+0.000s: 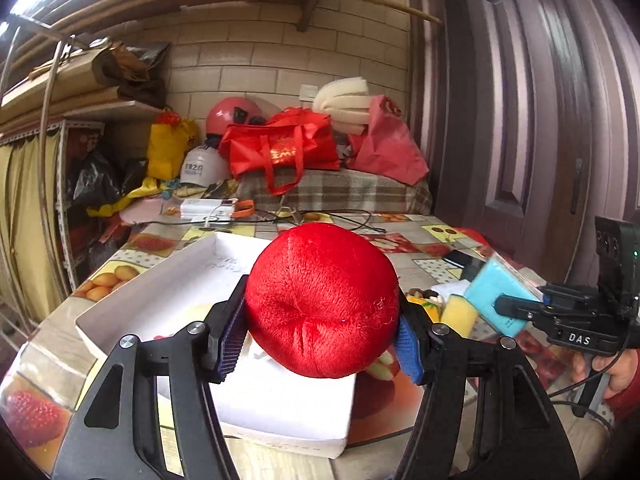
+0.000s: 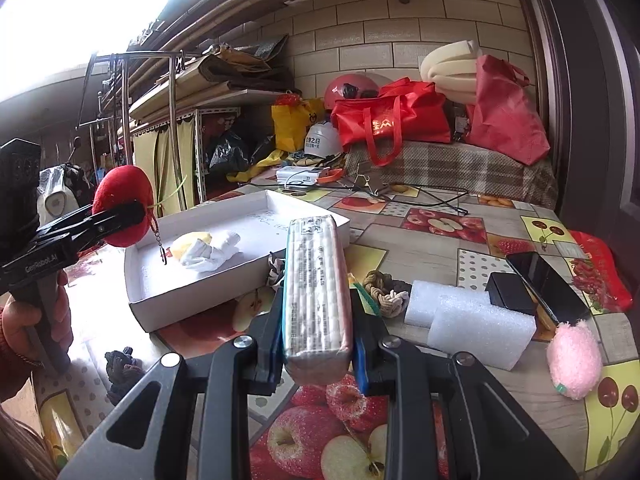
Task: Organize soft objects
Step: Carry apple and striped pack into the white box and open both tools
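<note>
We held the plush clamped in the left gripper, raised over the box for release there. The right gripper gripped the pack edgewise above the table, beside the box, awaiting its turn.

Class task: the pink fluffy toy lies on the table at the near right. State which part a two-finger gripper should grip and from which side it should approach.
Grip the pink fluffy toy across its narrow middle, coming from above. It is egg-shaped and lies flat on the tablecloth, long axis running away from the camera. The white foam block sits close on its left, so a side approach looks crowded.
</note>
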